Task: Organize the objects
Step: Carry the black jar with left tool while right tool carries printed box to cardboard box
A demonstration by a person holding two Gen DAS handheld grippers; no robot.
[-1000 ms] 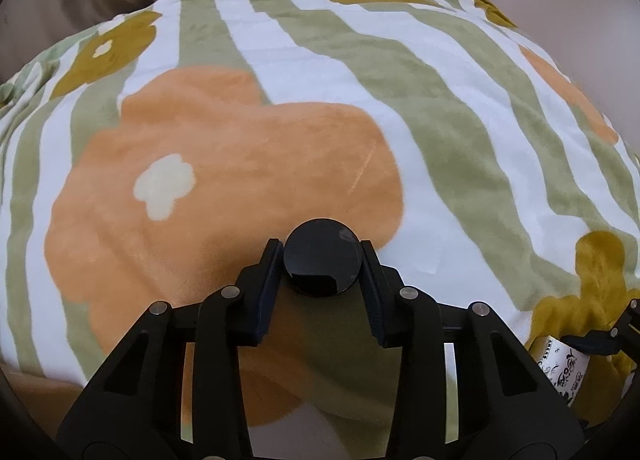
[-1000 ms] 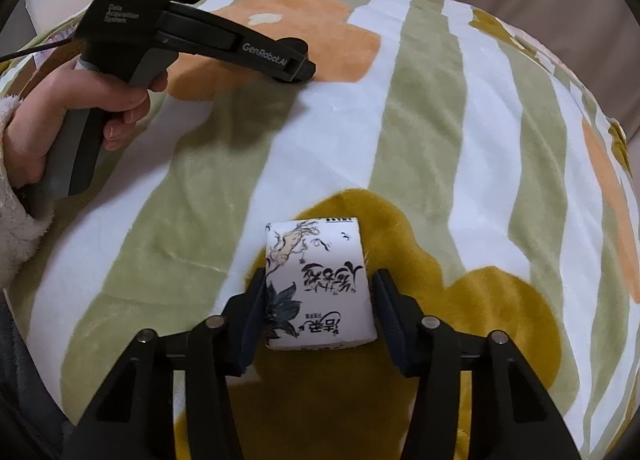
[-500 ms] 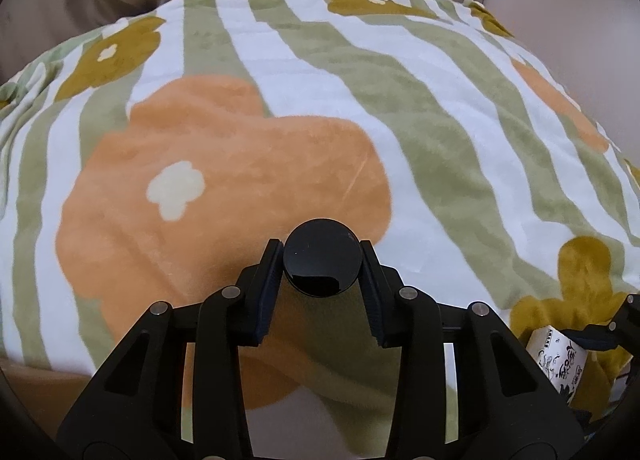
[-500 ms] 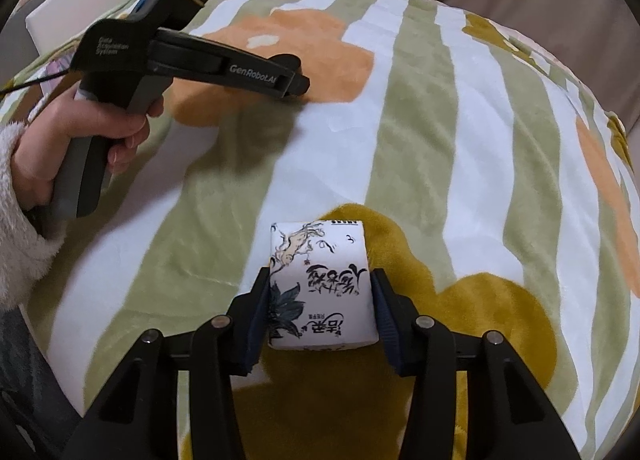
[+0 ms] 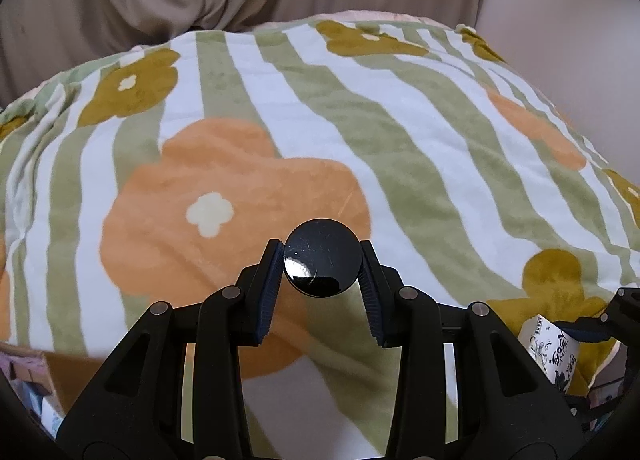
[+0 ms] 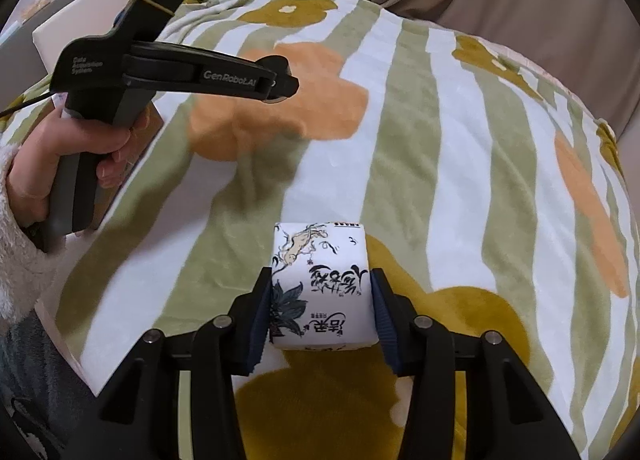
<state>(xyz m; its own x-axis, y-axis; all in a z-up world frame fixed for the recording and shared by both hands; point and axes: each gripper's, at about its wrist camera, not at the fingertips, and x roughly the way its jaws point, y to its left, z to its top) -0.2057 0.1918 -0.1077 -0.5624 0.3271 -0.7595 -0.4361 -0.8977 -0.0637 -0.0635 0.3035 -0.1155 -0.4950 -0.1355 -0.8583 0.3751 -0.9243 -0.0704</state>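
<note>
Right wrist view is showing writing first: my left gripper point(image 6: 280, 86) is reading "GenRobot.AI" in pale letters along its arm, and "Data Acquisition System" is sitting small on the body above the grip, where my left hand point(image 6: 80, 148) is wrapping the handle. Between my right gripper point(image 6: 322, 312) pads, the white printed carton point(image 6: 320, 288) is carrying black brush-style characters and a dark flower drawing, plus a tan animal near its top edge; I am not making out what the characters say from here. The right jaws are standing about a carton's width apart, pressing on both its sides, so I am grasping it, and it is hanging over a mustard flower on the striped floral blanket point(image 6: 460, 140).

Left wrist view is giving me the left gripper point(image 5: 320, 272) clamped on a glossy black round cap point(image 5: 321, 258), blue-ribbed pads touching it left and right, over the orange flower. Low at the right edge, the carton point(image 5: 554, 352) is peeking in.
</note>
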